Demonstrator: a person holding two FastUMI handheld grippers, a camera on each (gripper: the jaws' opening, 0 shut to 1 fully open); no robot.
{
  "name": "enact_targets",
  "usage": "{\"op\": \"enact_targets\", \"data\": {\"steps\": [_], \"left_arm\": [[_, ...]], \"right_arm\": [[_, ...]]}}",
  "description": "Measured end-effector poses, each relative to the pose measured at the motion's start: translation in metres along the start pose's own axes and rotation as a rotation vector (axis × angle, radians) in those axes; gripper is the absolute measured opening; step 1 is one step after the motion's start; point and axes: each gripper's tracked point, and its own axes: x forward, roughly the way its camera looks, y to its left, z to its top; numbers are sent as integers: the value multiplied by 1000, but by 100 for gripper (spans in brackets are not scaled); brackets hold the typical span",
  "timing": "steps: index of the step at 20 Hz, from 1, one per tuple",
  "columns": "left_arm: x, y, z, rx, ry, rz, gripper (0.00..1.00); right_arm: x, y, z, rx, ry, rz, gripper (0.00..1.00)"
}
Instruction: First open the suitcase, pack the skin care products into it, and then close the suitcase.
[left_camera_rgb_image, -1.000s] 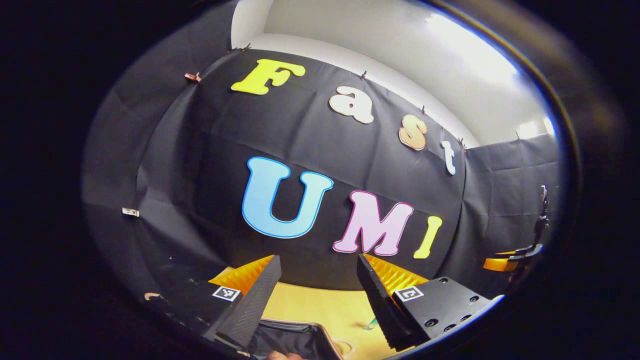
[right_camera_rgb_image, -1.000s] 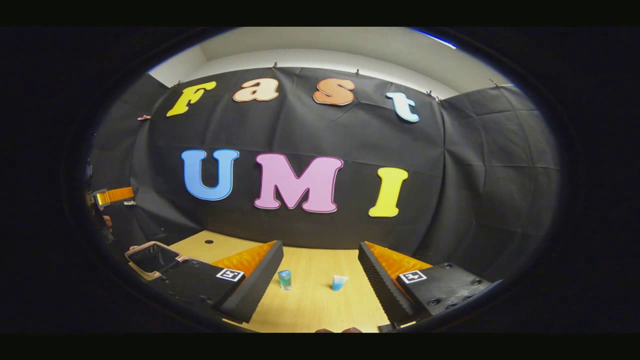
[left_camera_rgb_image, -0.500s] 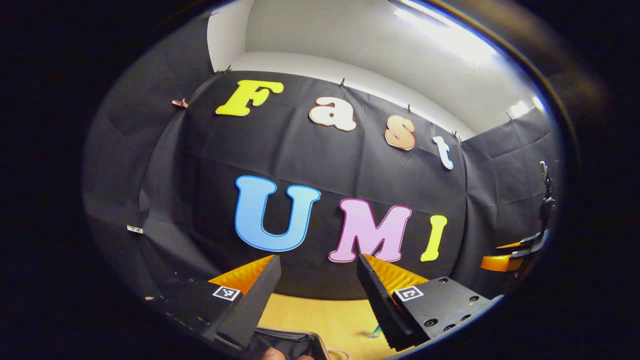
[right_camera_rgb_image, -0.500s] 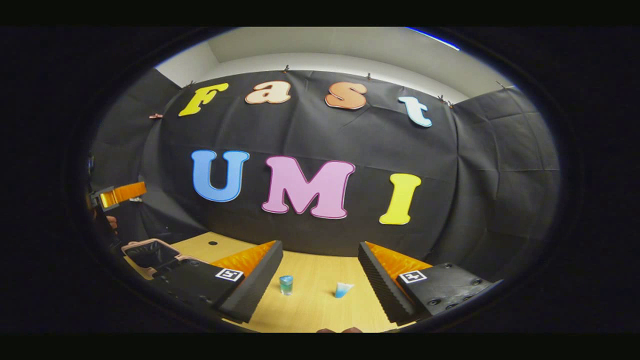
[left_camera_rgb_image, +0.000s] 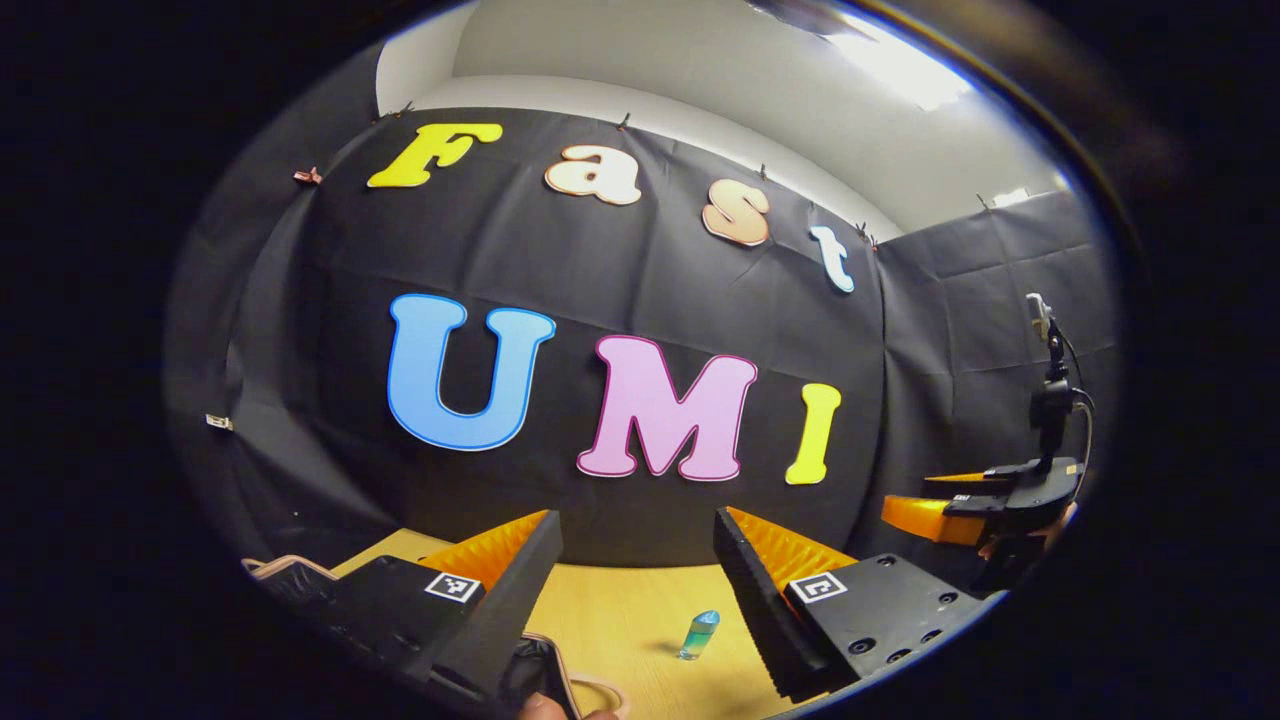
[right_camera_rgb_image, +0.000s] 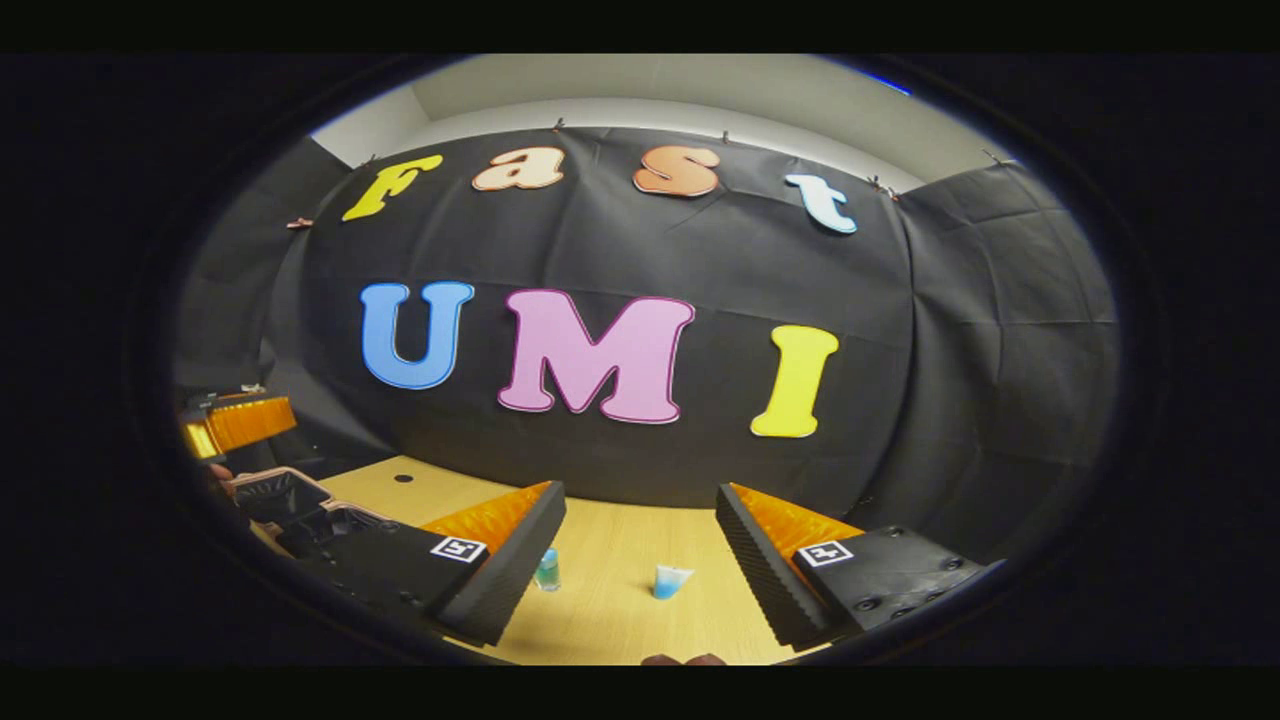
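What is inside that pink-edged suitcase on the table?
The suitcase lies open, showing a dark lining with nothing visible in the part on view. The right claw covers its near side, so the rest is hidden. Two small bottles stand outside on the table.

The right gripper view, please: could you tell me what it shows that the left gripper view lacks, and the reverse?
The right gripper view brings a pale blue tube standing on the table, a small dark hole in the tabletop, and the left gripper far off at its left edge. The left gripper view brings the right gripper far off at its right edge. Shared: the wooden table, the teal bottle, the pink-rimmed suitcase at the lower left, and each camera's own fingers standing apart with nothing between them.
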Motion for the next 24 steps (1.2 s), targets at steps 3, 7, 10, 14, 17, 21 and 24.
{"op": "enact_targets", "data": {"steps": [3,7,10,14,17,21,24], "left_arm": [[21,-20,-58,6,112,5,100],[46,-37,-110,-17,185,13,96],[70,-47,-155,24,232,12,96],[97,-55,-220,35,320,18,96],[117,-63,-266,33,391,30,96],[148,-64,-313,53,452,46,96],[165,-61,-348,68,499,54,96]], "right_arm": [[17,-4,-11,55,-41,32,96],[40,-18,-47,45,15,35,96],[57,-22,-89,-21,106,80,96],[79,-27,-133,14,129,109,96],[90,-25,-161,43,170,129,96],[107,-32,-174,9,170,142,96],[117,-47,-191,-7,198,124,97]]}}
